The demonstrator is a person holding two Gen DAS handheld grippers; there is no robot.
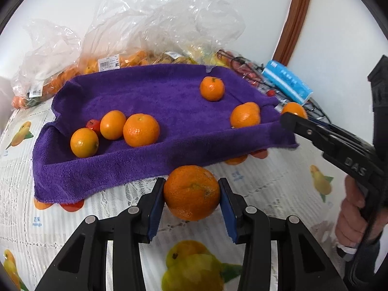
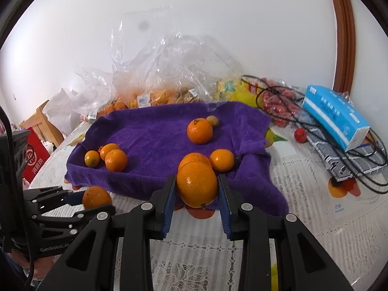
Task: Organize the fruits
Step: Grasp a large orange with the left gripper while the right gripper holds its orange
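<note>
My left gripper (image 1: 192, 183) is shut on a large orange (image 1: 191, 201), its blue pads pressed to both sides, just above the tablecloth in front of the purple towel (image 1: 157, 92). In the right wrist view the right gripper (image 2: 197, 179) is shut on another orange (image 2: 197, 191), over the towel's (image 2: 155, 131) near edge. Several loose oranges lie on the towel: three at the left (image 1: 112, 125), one at the back (image 1: 212, 88), one at the right (image 1: 245, 115). Each gripper also shows in the other's view, the right gripper (image 1: 289, 118) and the left gripper (image 2: 78, 197).
Clear plastic bags (image 1: 135, 24) of oranges and other fruit are piled behind the towel. A blue tissue pack (image 2: 337, 116), black cables (image 2: 363, 169) and a small red fruit (image 2: 300, 134) lie at the right. A hand (image 1: 351, 218) holds the right gripper. The fruit-print tablecloth (image 1: 278, 189) covers the table.
</note>
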